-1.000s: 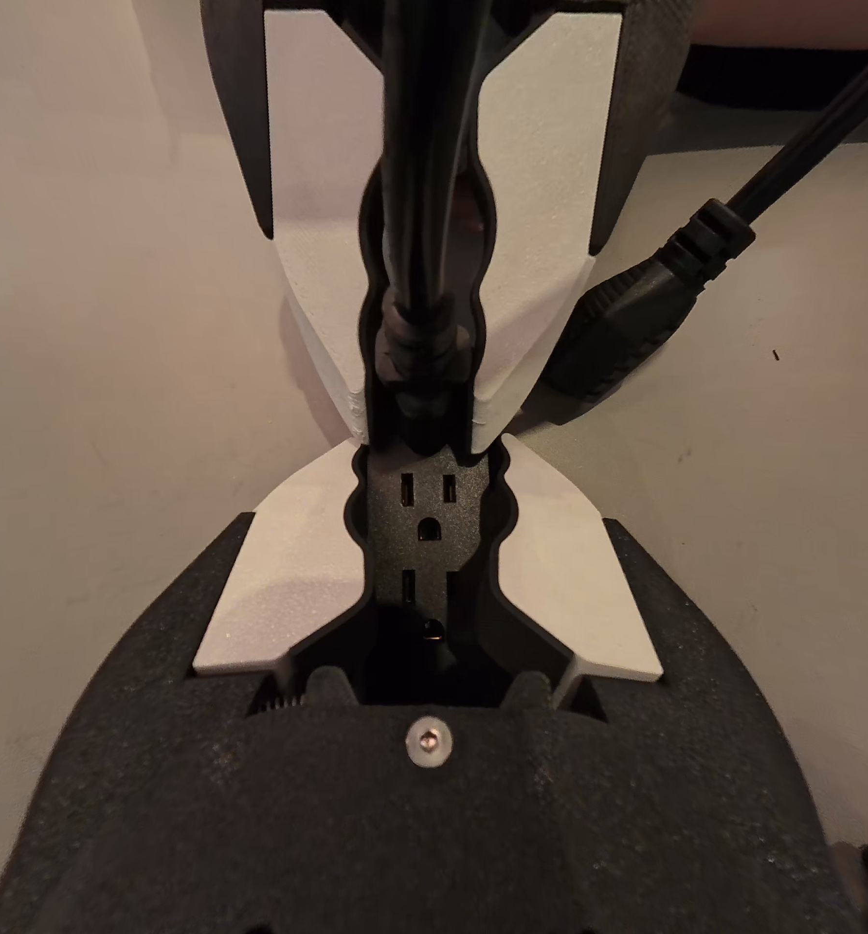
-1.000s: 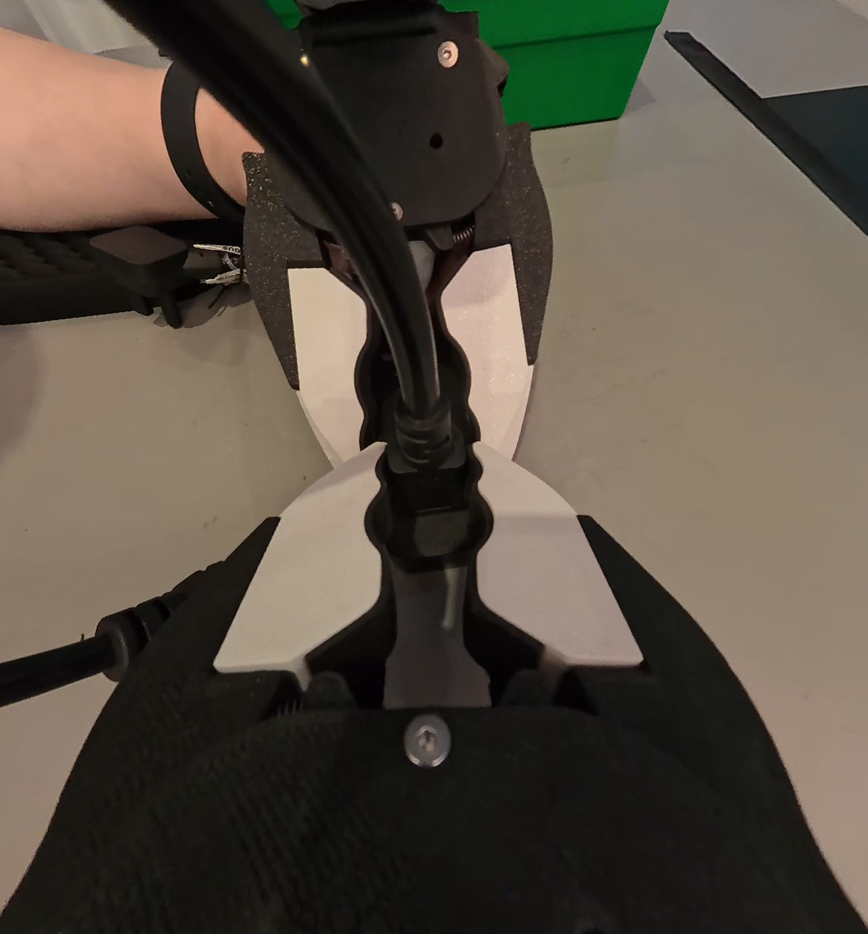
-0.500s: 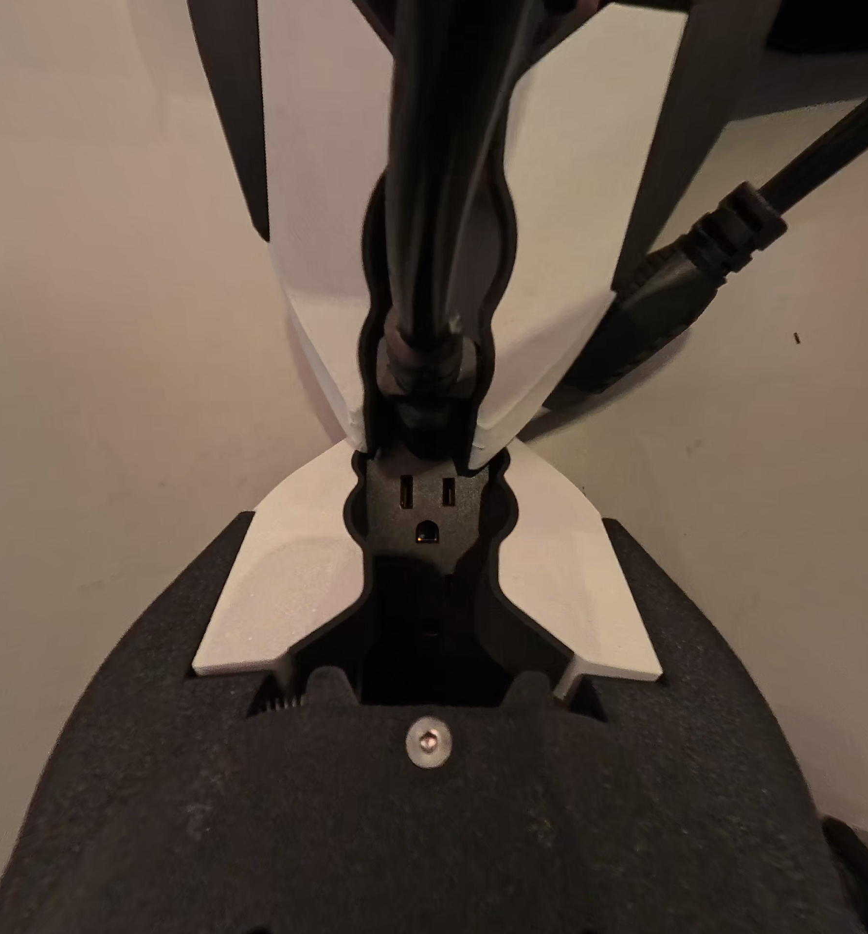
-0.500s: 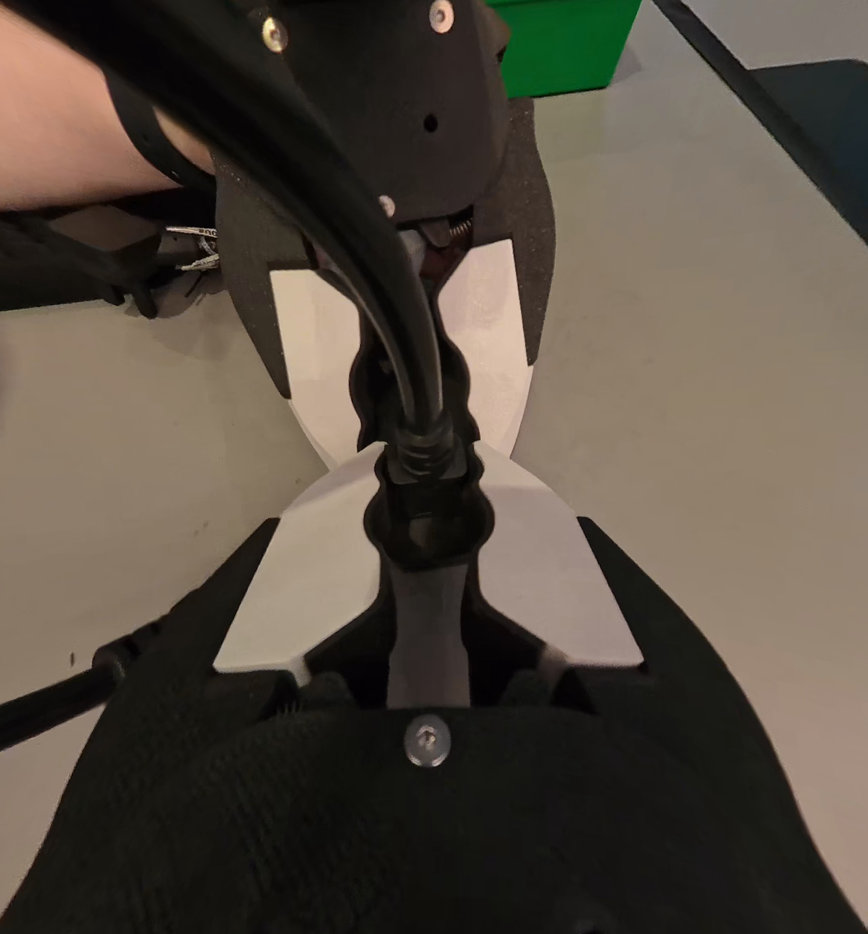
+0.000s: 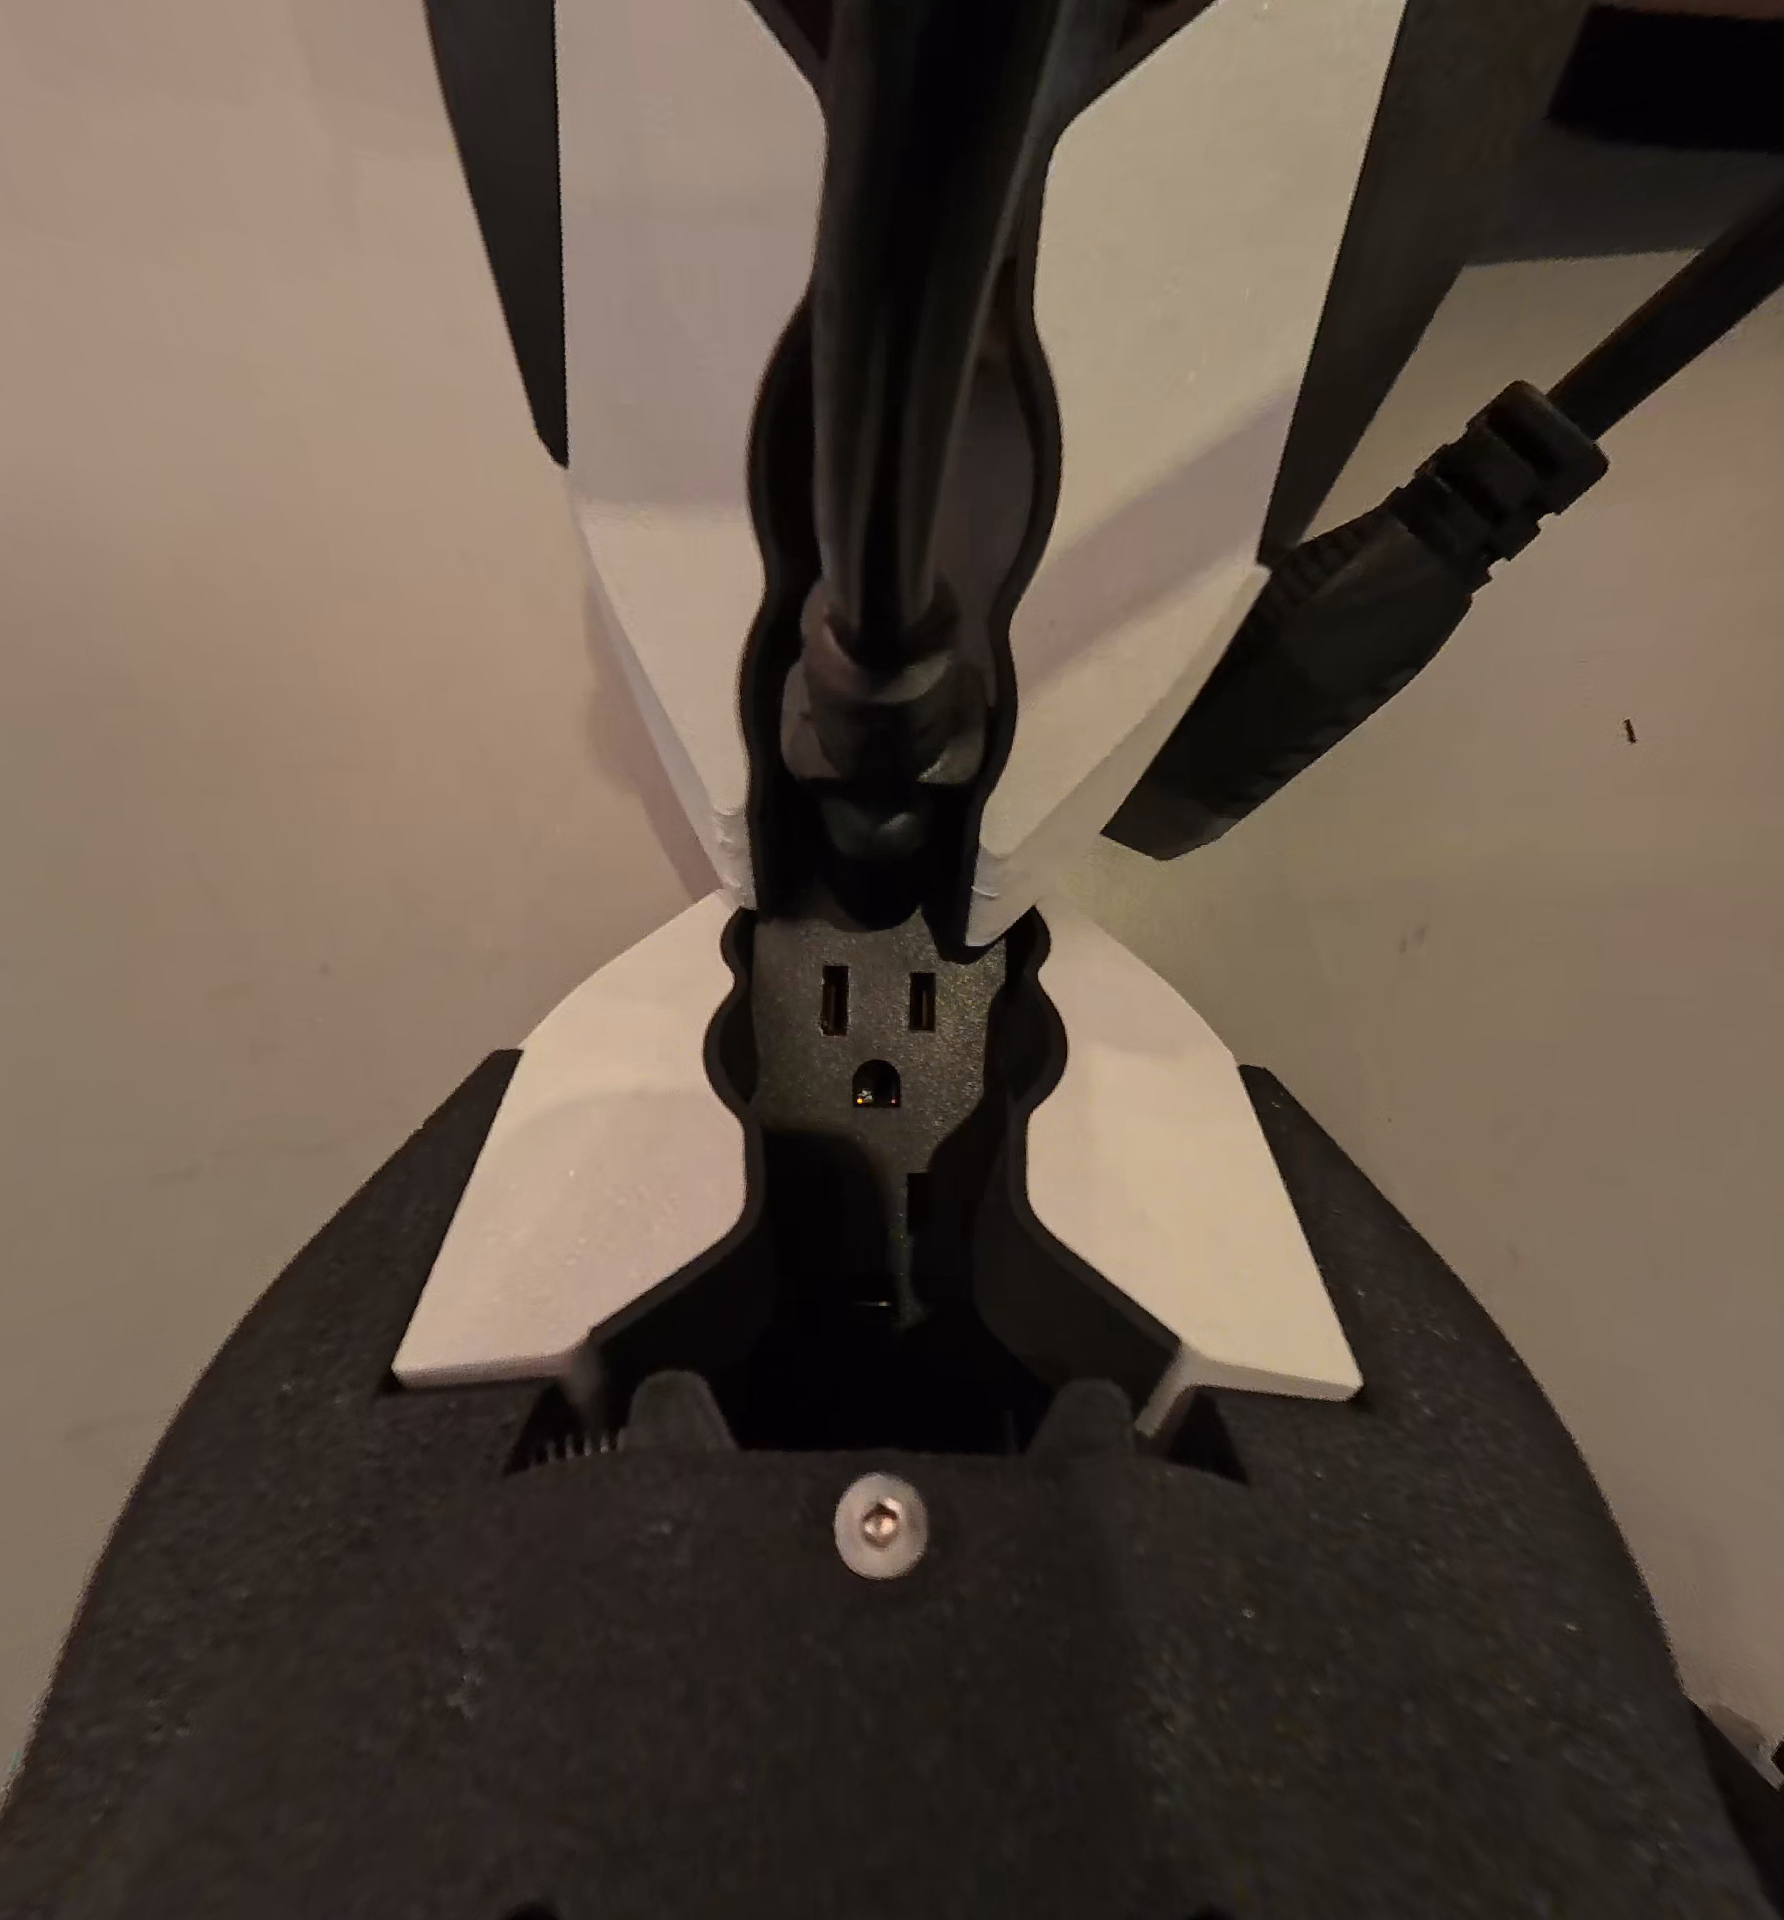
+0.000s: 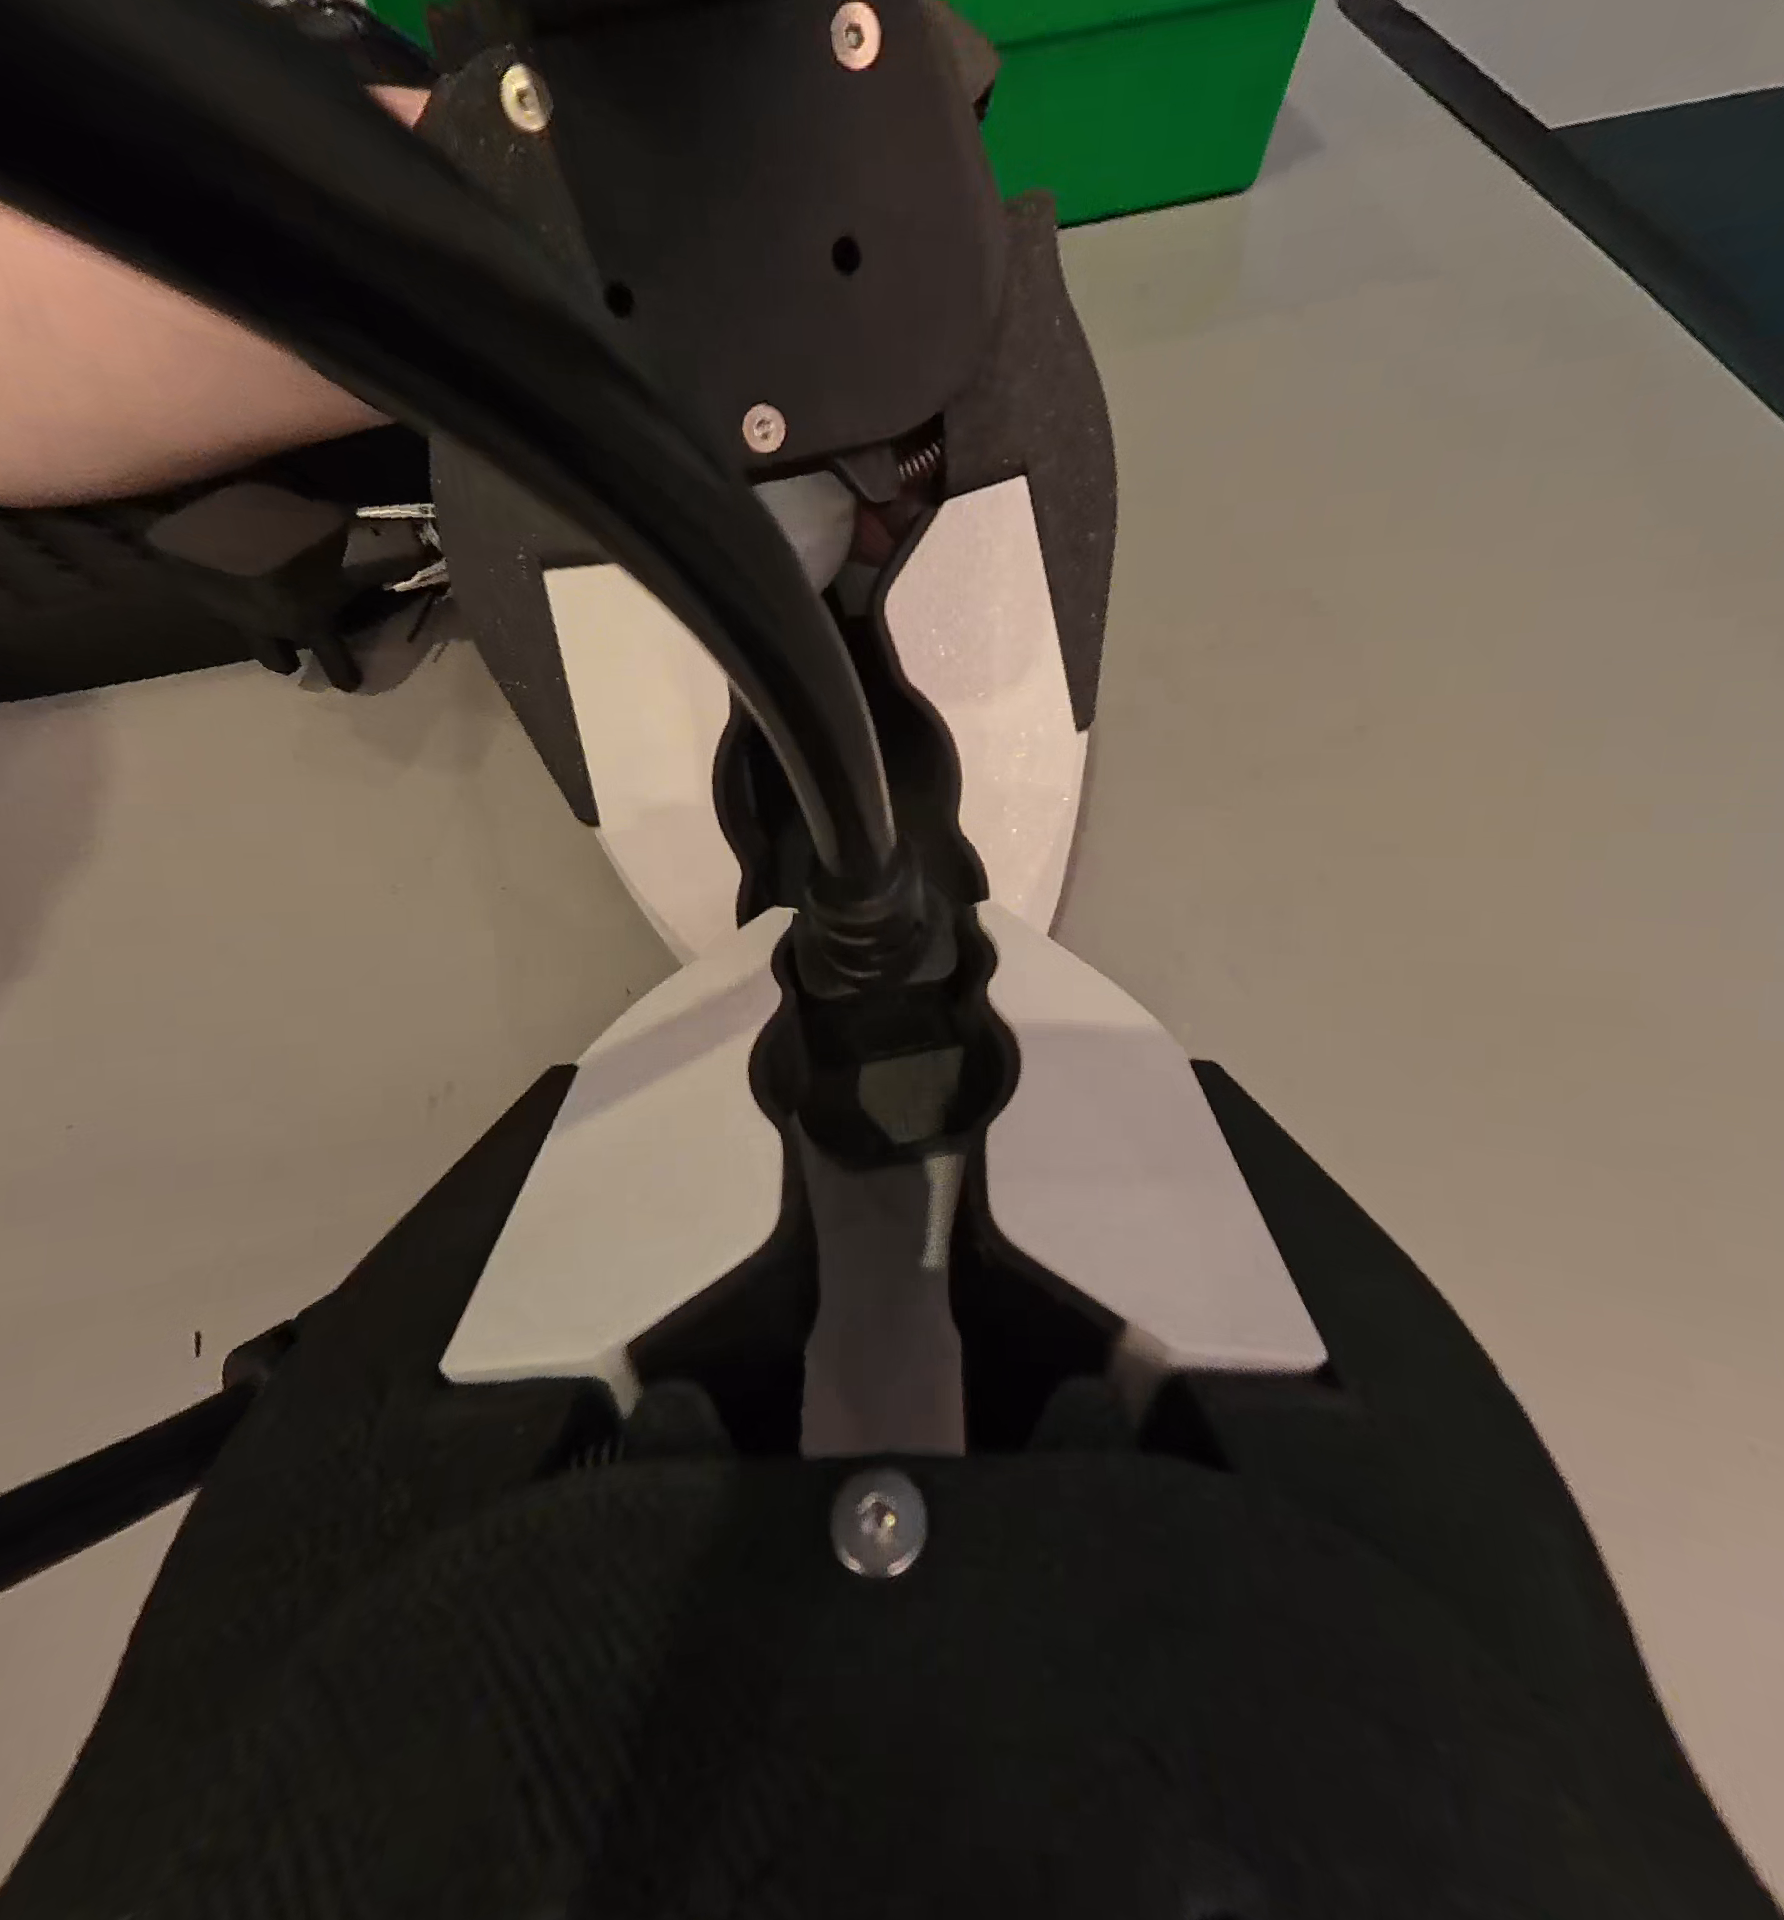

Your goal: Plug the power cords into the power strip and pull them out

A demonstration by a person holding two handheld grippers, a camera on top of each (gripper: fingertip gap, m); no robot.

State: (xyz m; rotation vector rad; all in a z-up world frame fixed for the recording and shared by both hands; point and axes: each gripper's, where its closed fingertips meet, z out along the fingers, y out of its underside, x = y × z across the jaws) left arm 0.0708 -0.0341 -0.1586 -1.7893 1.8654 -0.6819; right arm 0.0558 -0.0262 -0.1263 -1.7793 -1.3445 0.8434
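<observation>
My left gripper [image 5: 877,935] is shut on the black power strip [image 5: 872,1039], and one free outlet shows between its white fingers. My right gripper [image 6: 883,935] is shut on a black plug [image 6: 893,1060] whose thick cord [image 6: 452,343] arcs up and left. In the left wrist view the right gripper [image 5: 867,904] comes down from above, tip to tip with mine, holding the plug [image 5: 872,727] against the strip just beyond the free outlet. I cannot tell how deep its prongs sit. In the right wrist view the strip [image 6: 872,1330] runs grey under the plug.
A second black plug [image 5: 1314,644] with its cord lies on the pale table to the right of the grippers. A green box [image 6: 1127,104] stands at the back, a dark mat [image 6: 1719,208] at the far right. A person's forearm [image 6: 88,364] reaches in from the left. Less than 4 cm separates the two grippers' tips.
The two grippers have drawn closer together. The right gripper and its plug look larger in the left wrist view. Two outlets showed between my left fingers, now one shows clearly.
</observation>
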